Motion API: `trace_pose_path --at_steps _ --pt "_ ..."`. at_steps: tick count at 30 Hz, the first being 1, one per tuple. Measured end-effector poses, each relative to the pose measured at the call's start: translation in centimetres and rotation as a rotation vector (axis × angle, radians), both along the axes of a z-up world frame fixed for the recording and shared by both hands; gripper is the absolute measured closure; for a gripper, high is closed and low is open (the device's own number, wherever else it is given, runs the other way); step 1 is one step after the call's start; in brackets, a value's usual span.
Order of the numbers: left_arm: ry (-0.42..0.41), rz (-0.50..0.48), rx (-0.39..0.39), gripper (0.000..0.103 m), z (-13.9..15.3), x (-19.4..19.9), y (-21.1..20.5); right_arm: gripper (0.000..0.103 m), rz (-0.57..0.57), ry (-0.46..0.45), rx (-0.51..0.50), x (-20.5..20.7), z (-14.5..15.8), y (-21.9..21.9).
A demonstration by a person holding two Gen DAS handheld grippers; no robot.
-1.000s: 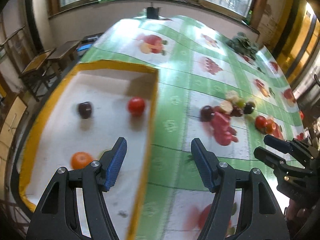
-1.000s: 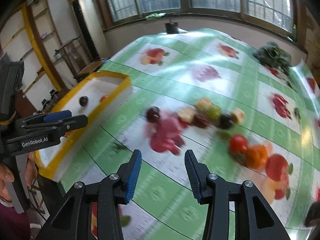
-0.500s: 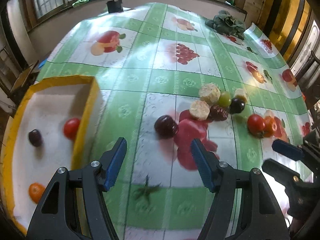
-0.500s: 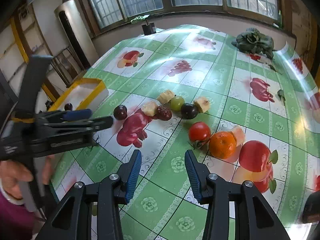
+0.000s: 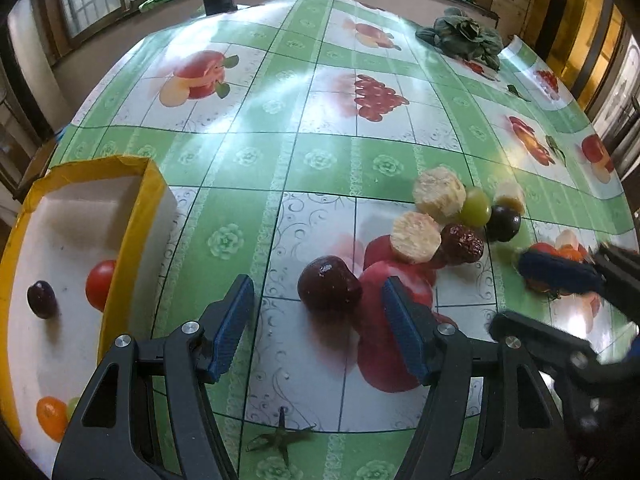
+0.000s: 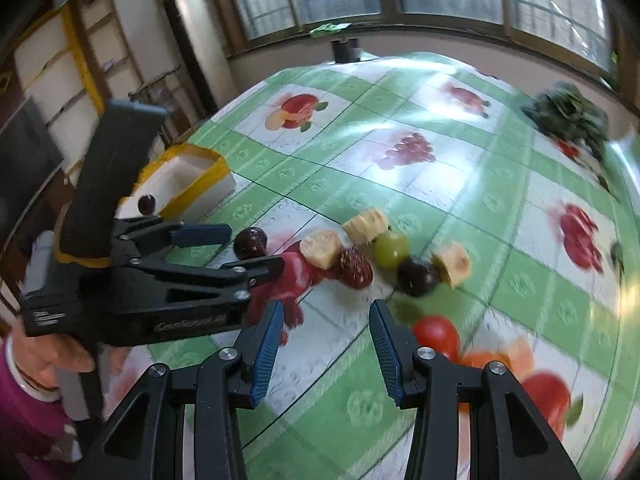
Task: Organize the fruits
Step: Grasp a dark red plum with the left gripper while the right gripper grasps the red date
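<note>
While the left gripper (image 5: 318, 328) hangs open and empty near the plum (image 5: 329, 289), misalignment risks rolling it. Right gripper (image 6: 325, 354) also gapes empty.

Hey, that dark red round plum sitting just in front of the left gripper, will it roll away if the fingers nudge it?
Probably yes. The dark red round plum sits loose on the smooth, glossy tablecloth, so an off-centre nudge could send it rolling. Its shiny skin looks slippery. The left gripper is open wider than it, so closing evenly should help.
</note>
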State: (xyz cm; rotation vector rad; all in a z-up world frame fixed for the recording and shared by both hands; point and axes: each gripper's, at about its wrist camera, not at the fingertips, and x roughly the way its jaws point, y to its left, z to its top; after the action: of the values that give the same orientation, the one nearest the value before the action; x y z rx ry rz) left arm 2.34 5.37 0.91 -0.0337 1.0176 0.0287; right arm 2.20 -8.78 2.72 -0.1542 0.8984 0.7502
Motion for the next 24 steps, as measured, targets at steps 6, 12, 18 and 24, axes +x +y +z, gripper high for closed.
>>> trace_pose_path --at_steps 6,12,18,24 --pt "-0.012 0.002 -0.01 0.052 0.1 0.4 0.8 0.059 0.034 -0.03 -0.083 2.2 -1.5 1.2" --pt "-0.016 -0.021 -0.004 0.061 0.2 0.5 0.3 0.068 0.114 -0.051 -0.126 2.7 -2.0 2.9" --pt "-0.012 -0.039 -0.028 0.074 0.3 0.1 0.1 0.083 0.092 -0.055 -0.146 2.8 -2.0 3.0" --pt "-0.012 -0.028 -0.068 0.074 0.9 -0.9 0.7 0.084 0.059 -0.043 -0.153 2.8 -2.0 3.3"
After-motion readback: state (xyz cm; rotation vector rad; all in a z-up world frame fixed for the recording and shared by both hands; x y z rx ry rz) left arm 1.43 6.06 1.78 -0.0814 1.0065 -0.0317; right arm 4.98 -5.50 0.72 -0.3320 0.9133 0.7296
